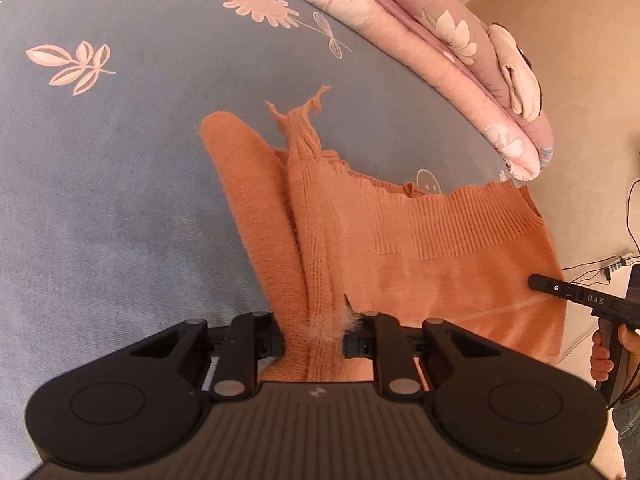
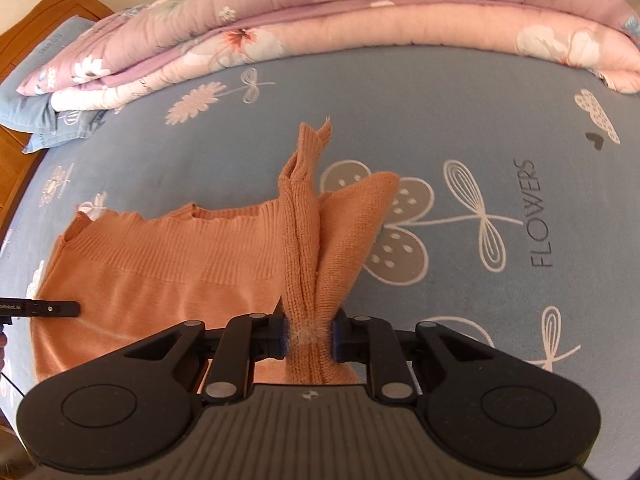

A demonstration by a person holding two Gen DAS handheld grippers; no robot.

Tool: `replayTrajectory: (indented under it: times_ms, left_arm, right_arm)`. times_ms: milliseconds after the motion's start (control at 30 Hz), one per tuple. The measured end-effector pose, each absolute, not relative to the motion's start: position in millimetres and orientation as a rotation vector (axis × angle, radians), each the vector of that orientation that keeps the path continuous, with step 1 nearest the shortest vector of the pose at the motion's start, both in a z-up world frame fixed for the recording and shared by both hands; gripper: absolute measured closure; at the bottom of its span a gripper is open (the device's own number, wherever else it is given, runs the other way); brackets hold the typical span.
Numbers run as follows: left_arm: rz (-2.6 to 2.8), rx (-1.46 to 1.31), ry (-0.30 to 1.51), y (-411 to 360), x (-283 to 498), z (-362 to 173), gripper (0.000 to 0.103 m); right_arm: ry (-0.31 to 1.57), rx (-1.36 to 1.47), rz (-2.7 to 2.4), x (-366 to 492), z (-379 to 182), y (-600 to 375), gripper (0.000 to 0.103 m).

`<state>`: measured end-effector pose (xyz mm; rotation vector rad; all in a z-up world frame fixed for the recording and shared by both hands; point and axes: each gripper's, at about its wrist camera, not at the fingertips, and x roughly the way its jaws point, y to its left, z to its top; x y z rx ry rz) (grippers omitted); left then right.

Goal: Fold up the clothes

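Hanging between the two grippers right now is the orange knitted sweater [image 1: 420, 264], stretched over the blue flowered bedsheet [image 1: 112, 184], and both tools have a firm bite on it. Look at the left gripper [image 1: 314, 338]: its jaws are clamped on a bunched fold of knit, fluffy fibres squeezed out at the pinch point, with a sleeve [image 1: 248, 200] trailing away from it toward the far side of the bed. Over on the other side the right gripper [image 2: 310, 338] is doing the same thing, pads pressed tight onto a gathered rope of fabric, another sleeve [image 2: 360, 216] flopping beside it onto a printed flower. From the left camera you can spot the tip of the right gripper at the sweater's far edge, and a hand [image 1: 604, 354] wrapped round its handle. The ribbed band [image 2: 180, 240] of the garment runs straight across between the two grips, and the body of the sweater sags below it, part lifted, part draped toward the sheet. Behind all this, along the far edge of the bed, lies a folded pink floral quilt [image 2: 360, 28], well apart from the sweater, with a blue pillow [image 2: 44, 92] tucked at its end by the wooden headboard [image 2: 24, 28]. A black cable [image 1: 632, 216] snakes across the pale floor past the bed's corner
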<state>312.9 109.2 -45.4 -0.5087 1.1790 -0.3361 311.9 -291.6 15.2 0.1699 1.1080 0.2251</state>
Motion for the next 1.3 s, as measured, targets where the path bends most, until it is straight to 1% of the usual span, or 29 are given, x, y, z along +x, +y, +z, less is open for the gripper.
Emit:
replayTrajectory:
  times_ms: [233, 467, 767, 1067, 1300]
  left_arm:
    - [-0.317, -0.532, 1.125, 142.8, 294.4, -19.0, 0.086]
    - [-0.222, -0.569, 1.078, 211.0, 253.4, 1.6, 0.086]
    - [-0.059, -0.649, 1.008, 334.0, 196.3, 16.5, 0.086]
    - [0.122, -0.696, 0.942, 454.9, 134.3, 23.0, 0.086]
    - [0.233, -0.726, 0.897, 530.8, 103.9, 20.6, 0.086]
  right_arm:
    - [1.108, 0.120, 0.320, 315.2, 36.5, -246.8, 0.082]
    - [1.125, 0.081, 0.440, 326.1, 44.9, -172.3, 0.082]
    - [1.135, -0.030, 0.640, 354.4, 54.8, -15.0, 0.082]
    - [1.138, -0.140, 0.833, 376.5, 48.3, 159.1, 0.082]
    - [1.128, -0.202, 0.959, 382.6, 39.5, 274.4, 0.082]
